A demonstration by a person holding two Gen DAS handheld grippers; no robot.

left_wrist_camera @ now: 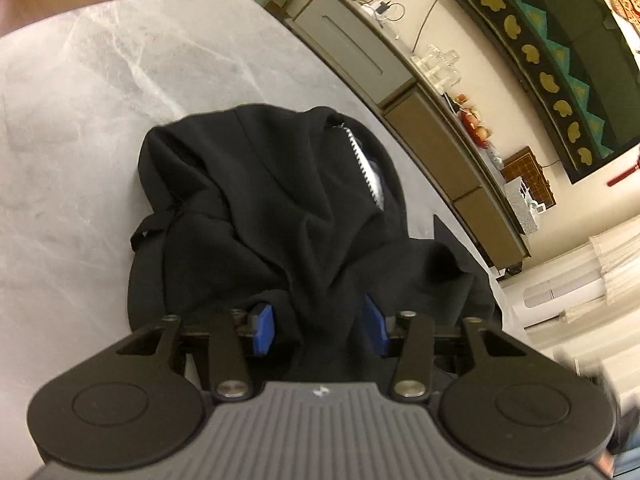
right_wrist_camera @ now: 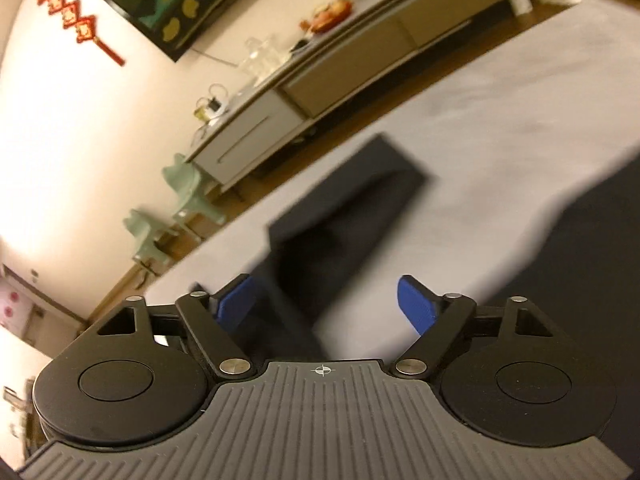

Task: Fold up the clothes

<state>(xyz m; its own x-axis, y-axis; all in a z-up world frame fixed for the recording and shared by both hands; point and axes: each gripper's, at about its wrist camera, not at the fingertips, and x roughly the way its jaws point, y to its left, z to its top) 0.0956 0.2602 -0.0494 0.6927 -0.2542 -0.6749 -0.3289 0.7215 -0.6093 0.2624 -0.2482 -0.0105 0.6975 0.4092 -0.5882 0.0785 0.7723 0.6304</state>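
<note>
— Our left jaws (left_wrist_camera: pixel 320 330) stand partly apart, and a fold of the black garment (left_wrist_camera: pixel 272 208) rises between the two blue pads (left_wrist_camera: pixel 264 330). Do we see them pressing on it?

— We cannot say they do. The cloth bunches in the gap and hides the inner faces, so a grip is not plain.

— And our right jaws (right_wrist_camera: pixel 326 306)?

— Wide apart, with nothing between them. Past them the view is smeared, and we make out only dark cloth (right_wrist_camera: pixel 344 220) lying on the pale surface.

— Where does the garment lie?

— In the left wrist view it sits crumpled in a heap on the grey marbled worktop (left_wrist_camera: pixel 80 128), near the far right edge. A zip with pale teeth (left_wrist_camera: pixel 366 164) shows on the heap's upper right side, and a thin loop of fabric sticks out at its left.

— What stands beyond the worktop?

— A long low cabinet (left_wrist_camera: pixel 404 92) runs along the wall, with glassware and small things on top. Above it hangs a dark framed panel (left_wrist_camera: pixel 560 80) with gold shapes. A pale green stool (right_wrist_camera: pixel 184 184) stands on the floor by the cabinet's end, and a red knotted ornament (right_wrist_camera: pixel 76 20) hangs on the wall.
</note>
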